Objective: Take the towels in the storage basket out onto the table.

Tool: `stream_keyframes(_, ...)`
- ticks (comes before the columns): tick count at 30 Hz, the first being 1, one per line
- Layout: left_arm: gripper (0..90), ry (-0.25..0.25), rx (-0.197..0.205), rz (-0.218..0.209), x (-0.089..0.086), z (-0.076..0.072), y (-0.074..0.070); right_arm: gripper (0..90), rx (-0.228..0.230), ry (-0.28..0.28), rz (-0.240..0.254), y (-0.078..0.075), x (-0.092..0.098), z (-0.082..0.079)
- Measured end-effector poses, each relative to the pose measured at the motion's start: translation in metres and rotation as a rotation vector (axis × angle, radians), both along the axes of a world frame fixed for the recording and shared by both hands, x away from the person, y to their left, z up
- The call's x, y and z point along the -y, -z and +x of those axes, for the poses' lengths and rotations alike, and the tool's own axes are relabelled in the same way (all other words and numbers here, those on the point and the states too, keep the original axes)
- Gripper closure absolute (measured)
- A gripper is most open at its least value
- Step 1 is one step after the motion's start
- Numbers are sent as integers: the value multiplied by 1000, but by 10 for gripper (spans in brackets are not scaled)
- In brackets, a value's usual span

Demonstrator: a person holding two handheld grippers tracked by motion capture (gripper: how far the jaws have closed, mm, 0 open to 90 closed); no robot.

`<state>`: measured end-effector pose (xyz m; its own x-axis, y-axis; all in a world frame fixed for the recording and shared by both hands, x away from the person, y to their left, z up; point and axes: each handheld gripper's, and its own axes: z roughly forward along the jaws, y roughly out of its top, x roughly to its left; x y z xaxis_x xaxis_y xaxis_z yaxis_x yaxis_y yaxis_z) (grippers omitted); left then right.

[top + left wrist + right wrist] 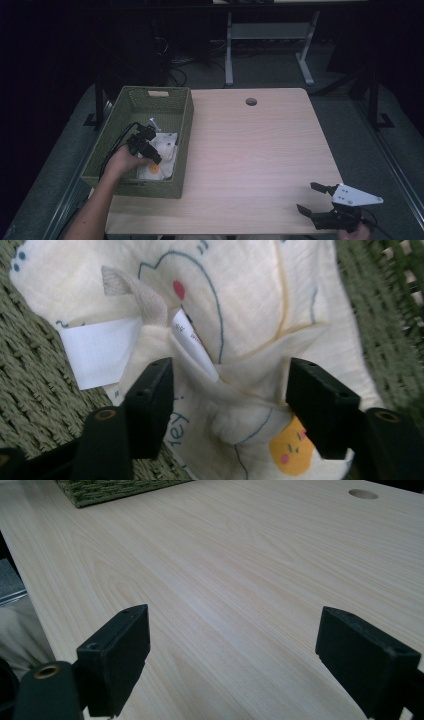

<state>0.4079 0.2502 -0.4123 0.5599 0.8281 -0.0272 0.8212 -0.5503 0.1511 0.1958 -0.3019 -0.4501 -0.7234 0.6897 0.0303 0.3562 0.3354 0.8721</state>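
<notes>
Printed cloth [250, 295], one piece, lies crumpled in the green woven basket [182, 125] on the table [260, 150]. The left hand-held gripper [227, 395] is down over it, jaws spread, nothing pinched yet. The right hand-held gripper [314, 199] hovers spread above bare tabletop. Lifting, I reckon, remains.

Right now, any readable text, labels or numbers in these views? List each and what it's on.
"tey!": partial blue lettering on the cream cloth, cut off by the left claw; it may read otherwise.
Folded white tag on the cloth: small print, too blurred to read.
Flat white label: no legible text.
</notes>
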Motion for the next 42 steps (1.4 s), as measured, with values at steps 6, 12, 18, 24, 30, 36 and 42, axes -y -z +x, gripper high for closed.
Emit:
stream_keyframes(6, 515, 1, 2, 16, 4, 0, 2, 138, -3, 4, 2, 0, 0, 0)
stream_keyframes(12, 622, 24, -2, 32, 7, 0, 2, 139, 0, 3, 0, 0, 0, 0)
stream_keyframes(18, 673, 19, -2, 25, 6, 0, 1, 138, 0, 3, 0, 0, 1, 0)
stream_keyframes(24, 718, 24, 2, 27, 6, -1, 1, 138, 0, 3, 0, -1, 1, 0)
stream_keyframes(30, 746, 11, 12, 6, 1, -1, -3, 138, 1, 3, 5, -1, 1, 0)
stream_keyframes(36, 751, -22, 22, -48, -7, -4, -7, 138, 8, 2, 3, -1, 2, 0)
stream_keyframes(42, 751, -51, 41, -94, -13, -6, -14, 138, 10, 2, 3, -1, 1, 0)
